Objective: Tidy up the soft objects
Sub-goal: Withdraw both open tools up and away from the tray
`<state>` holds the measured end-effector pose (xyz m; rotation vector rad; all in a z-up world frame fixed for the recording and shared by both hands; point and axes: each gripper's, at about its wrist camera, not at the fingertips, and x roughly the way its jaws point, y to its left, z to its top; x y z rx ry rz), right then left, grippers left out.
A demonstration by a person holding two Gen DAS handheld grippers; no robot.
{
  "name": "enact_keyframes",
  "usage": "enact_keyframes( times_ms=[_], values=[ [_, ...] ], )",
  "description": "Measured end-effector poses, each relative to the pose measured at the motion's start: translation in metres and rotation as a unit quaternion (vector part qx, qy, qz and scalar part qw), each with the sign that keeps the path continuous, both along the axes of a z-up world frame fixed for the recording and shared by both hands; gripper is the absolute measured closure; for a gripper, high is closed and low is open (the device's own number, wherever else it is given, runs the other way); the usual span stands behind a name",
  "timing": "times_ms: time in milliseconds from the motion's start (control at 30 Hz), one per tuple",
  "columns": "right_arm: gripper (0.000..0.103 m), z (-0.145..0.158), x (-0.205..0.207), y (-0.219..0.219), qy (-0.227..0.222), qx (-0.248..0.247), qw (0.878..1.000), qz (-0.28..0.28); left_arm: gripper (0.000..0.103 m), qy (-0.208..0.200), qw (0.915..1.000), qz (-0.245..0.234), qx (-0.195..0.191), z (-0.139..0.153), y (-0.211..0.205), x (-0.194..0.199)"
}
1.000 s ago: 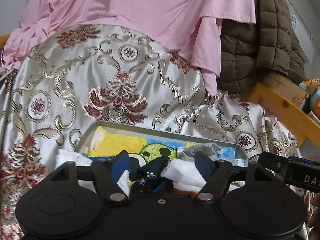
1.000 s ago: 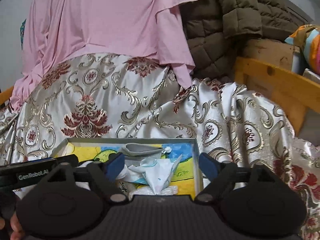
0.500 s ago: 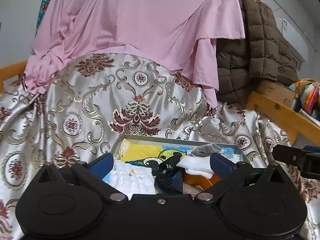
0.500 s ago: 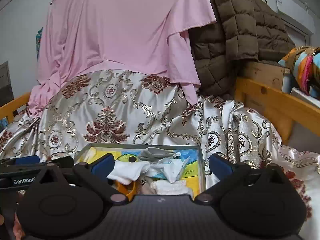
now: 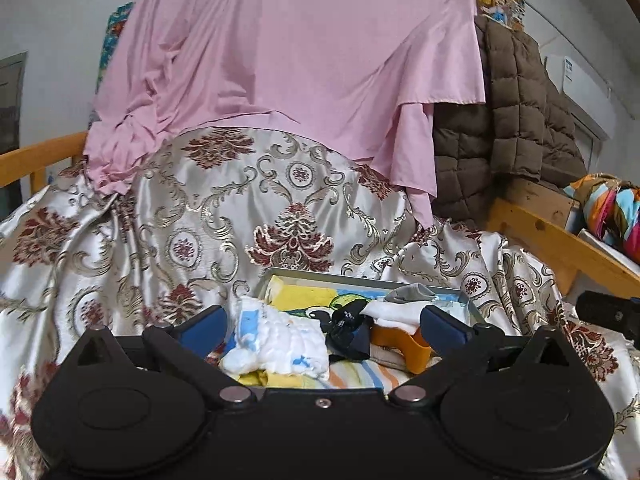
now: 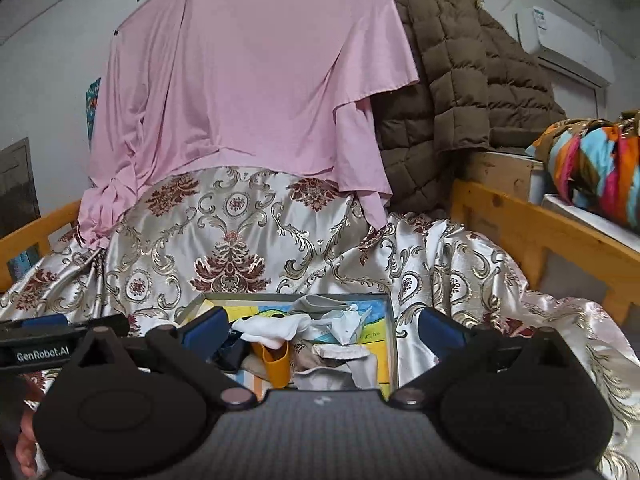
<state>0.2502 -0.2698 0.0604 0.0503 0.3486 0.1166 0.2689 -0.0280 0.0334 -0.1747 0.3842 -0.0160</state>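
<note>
Now both my jaws stand wide and empty; the white cloth (image 5: pixel 280 344) at lower centre looks light, limp; pinch a bunched fold.

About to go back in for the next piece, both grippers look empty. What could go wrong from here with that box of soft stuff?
1. The white quilted cloth hangs over the left rim of the box; a nudge might tip it onto the satin cover.
2. Items overlap: a white cloth lies on the orange piece, so one grab may drag both.
3. The left gripper and right gripper, both open, sit close together and could collide.
</note>
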Motion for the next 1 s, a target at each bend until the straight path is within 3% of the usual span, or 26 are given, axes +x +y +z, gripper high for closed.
enact_keyframes(
  times_ms=[300, 600, 1000],
  values=[
    [0.000, 0.000, -0.051, 0.007, -0.013, -0.006, 1.000, -0.002, 0.001, -0.009, 0.9998, 0.010, -0.012, 0.008, 0.010, -0.049],
    [0.000, 0.000, -0.100, 0.015, -0.033, 0.003, 0.999, -0.005, 0.001, -0.023, 0.9996, 0.015, 0.003, 0.003, 0.016, -0.105],
    [0.000, -0.012, -0.149, 0.031, -0.044, -0.007, 0.999, -0.005, 0.001, -0.034, 0.9988, 0.034, 0.000, -0.003, 0.031, -0.154]
  ],
)
